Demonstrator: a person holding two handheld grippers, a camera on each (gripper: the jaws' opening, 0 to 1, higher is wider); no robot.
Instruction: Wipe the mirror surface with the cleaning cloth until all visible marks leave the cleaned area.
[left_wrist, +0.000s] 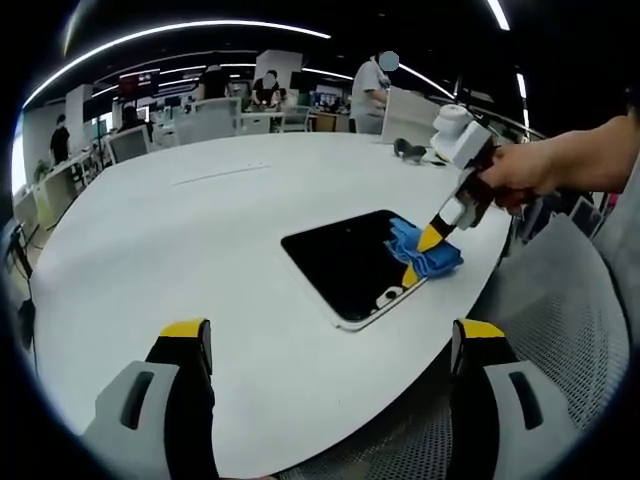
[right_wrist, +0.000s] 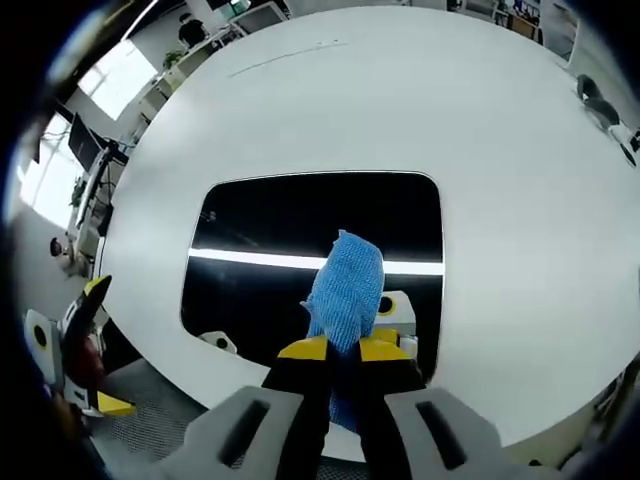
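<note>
- Pinching the blue cleaning cloth (right_wrist: 345, 290) tight between the clenched yellow-tipped jaws of the right gripper (right_wrist: 342, 349), with the free end of the cloth trailing forward onto the dark glass.
- Lying flat on the white round table (left_wrist: 200, 230): the mirror (left_wrist: 345, 262), a dark rounded rectangle in a pale frame, close to the table's near right edge.
- Pressing down at the mirror's right end in the left gripper view, where the right gripper (left_wrist: 424, 252) and cloth (left_wrist: 420, 250) are meeting the glass, gripped by a person's hand (left_wrist: 520, 170).
- Stretching away to the left and far side of the cloth: most of the mirror's long axis, so the coming strokes probably needing to run that way.
- Hovering released and wide apart, holding nothing, well short of the mirror: the left gripper (left_wrist: 330, 340), clearly the farther of the two from the glass.
- Reflecting a bright ceiling strip across the glass in the right gripper view; marks too small to tell.
</note>
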